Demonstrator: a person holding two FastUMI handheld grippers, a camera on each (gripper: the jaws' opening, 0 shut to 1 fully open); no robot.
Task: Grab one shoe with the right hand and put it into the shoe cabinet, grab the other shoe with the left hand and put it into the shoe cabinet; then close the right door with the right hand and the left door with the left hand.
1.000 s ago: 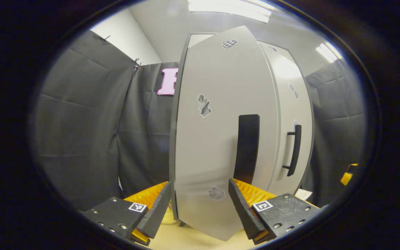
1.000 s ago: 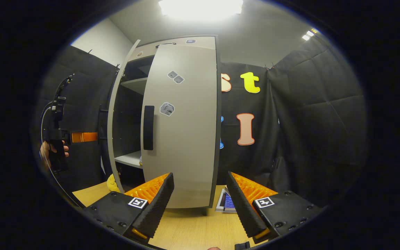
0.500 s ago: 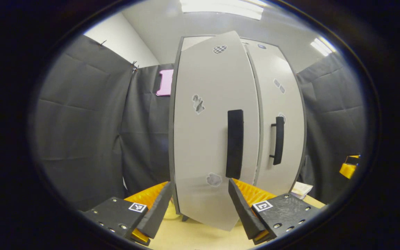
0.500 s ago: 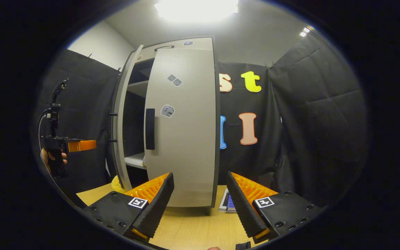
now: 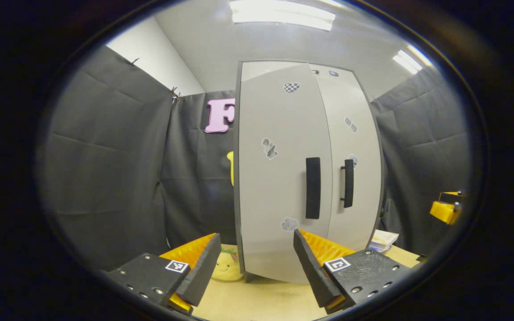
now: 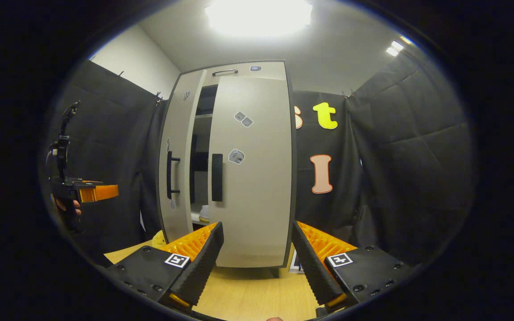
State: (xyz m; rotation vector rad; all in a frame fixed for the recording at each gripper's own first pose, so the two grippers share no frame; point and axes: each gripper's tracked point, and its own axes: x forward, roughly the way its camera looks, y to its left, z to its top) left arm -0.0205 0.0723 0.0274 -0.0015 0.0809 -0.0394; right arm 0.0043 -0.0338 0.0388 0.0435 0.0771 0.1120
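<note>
Left gripper: fingers spread wide apart, nothing between them, hanging in front of the cabinet over the pale wooden tabletop. From the right gripper view it shows off at the far left, held up in a hand, well apart from the cabinet and touching neither door.

Right gripper: fingers also wide apart, empty, low over the tabletop and facing the right door.

Tall light-grey shoe cabinet: standing upright on the tabletop against the black cloth wall.

Right door: flat against the cabinet front, looks shut; its black vertical bar handle sits near its inner edge. In the left gripper view it is the farther panel.

Left door: not quite home. The right gripper view shows a dark gap between the two doors, with shelves visible inside. In the left gripper view it is the nearer panel, its black handle just beside the right door's.

Shoes: a small pale shape sits on a shelf in the gap; too small to tell whether it is a shoe.

Yellow plush toy with a smiling face: on the tabletop beside the cabinet's left foot.

Booklet: lying flat by the cabinet's right side.
</note>
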